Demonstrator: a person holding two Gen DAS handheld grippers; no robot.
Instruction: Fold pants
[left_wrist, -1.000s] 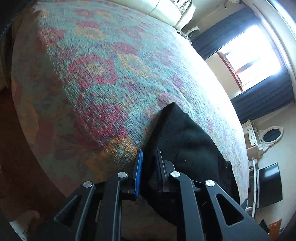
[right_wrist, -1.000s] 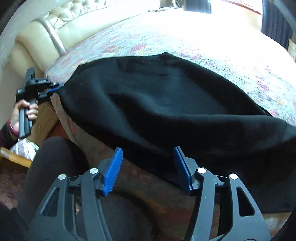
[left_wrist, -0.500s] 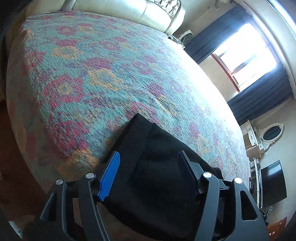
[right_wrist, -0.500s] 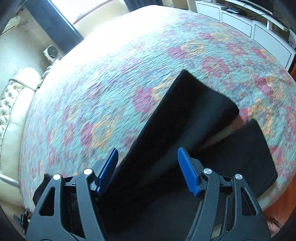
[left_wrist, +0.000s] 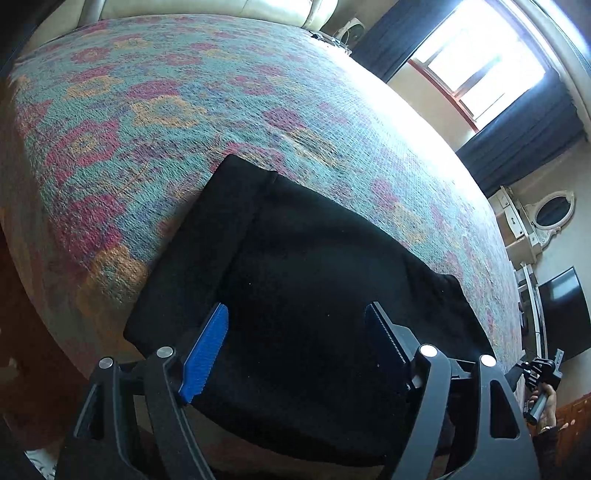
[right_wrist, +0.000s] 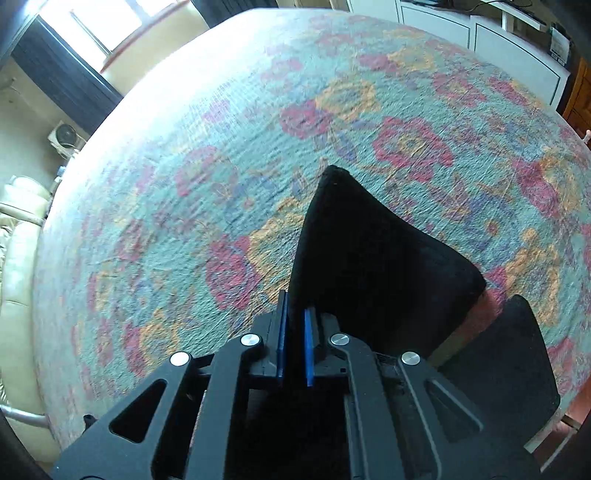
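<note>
Black pants lie folded on the flowered bedspread near the bed's front edge. My left gripper hovers over them with its jaws wide and still opening; the cloth lies below and the pads do not press it. In the right wrist view the pants rise to a peak, and a loose leg end hangs over the edge. My right gripper is shut on a fold of the black cloth. The left wrist view also catches that gripper small at the lower right, in a hand.
A cream padded headboard runs along the far side of the bed. A bright window with dark curtains lies beyond. A television and oval mirror are at right. White cabinets stand past the bedspread.
My left gripper let go of the pants edge and opened wide above the folded cloth. My right gripper swung across to the other end of the pants and closed on a fold.
</note>
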